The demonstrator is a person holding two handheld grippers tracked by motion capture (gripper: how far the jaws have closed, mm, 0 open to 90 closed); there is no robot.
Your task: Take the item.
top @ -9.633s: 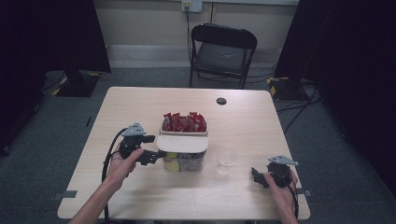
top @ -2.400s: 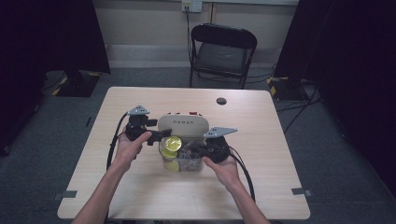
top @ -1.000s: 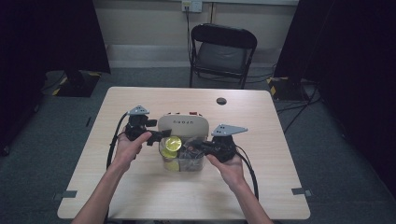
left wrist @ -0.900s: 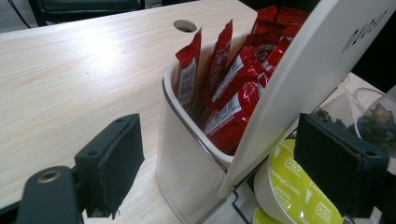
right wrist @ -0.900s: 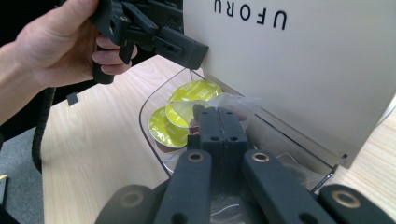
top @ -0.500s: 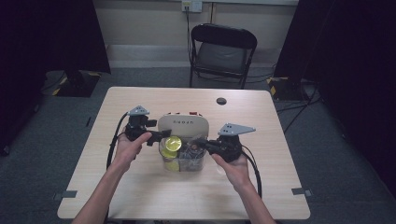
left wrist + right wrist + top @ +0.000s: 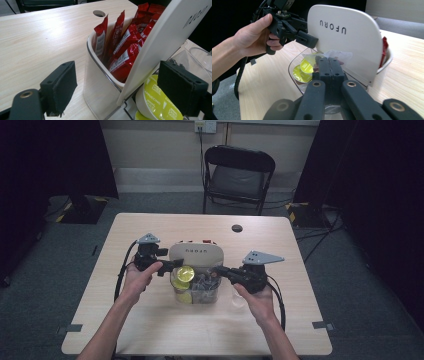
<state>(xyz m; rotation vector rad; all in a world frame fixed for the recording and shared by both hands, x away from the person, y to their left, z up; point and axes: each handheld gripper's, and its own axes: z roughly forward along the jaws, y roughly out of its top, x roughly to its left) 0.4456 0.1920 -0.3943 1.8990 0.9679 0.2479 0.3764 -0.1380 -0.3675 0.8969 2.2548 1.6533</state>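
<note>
Pale wood table is carrying a two-part box at its middle. Left gripper, jaws wide, is straddling the raised lid. Right gripper, jaws closed, seems to be nipping a clear wrapper over the front bin; lifting it out probably comes next. Left gripper view is showing red sachets and a green capsule; high view is showing a chair.

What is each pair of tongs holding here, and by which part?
Right tongs are shut on a clear packet, pinched at its near edge. Left tongs stand open astride the raised lid, gripping nothing.
</note>
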